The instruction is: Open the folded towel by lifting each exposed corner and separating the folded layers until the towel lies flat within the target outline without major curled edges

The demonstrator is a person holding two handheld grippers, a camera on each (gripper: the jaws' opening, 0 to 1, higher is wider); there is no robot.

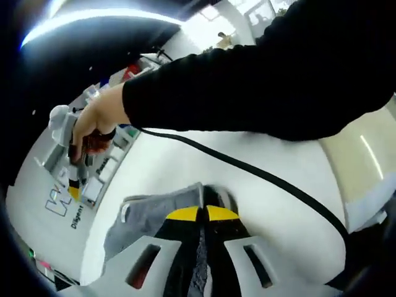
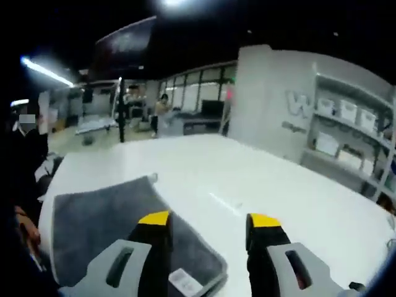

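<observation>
Left tongs (image 1: 203, 213) pinch towel (image 1: 154, 210); sleeve (image 1: 260, 80), cable (image 1: 260, 176) above

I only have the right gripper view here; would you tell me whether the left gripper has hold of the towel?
Observer: Yes. In the left gripper view the left gripper has its jaws closed together, with grey cloth of the towel showing between them.
Operator: Thank you. Is anything lying on the table near it?
Observer: A black cable runs across the white table, passing just beyond the towel.
Operator: Is anything else over the table?
Observer: A hand in a black sleeve reaches across above it, gripping a grey handle.
</observation>
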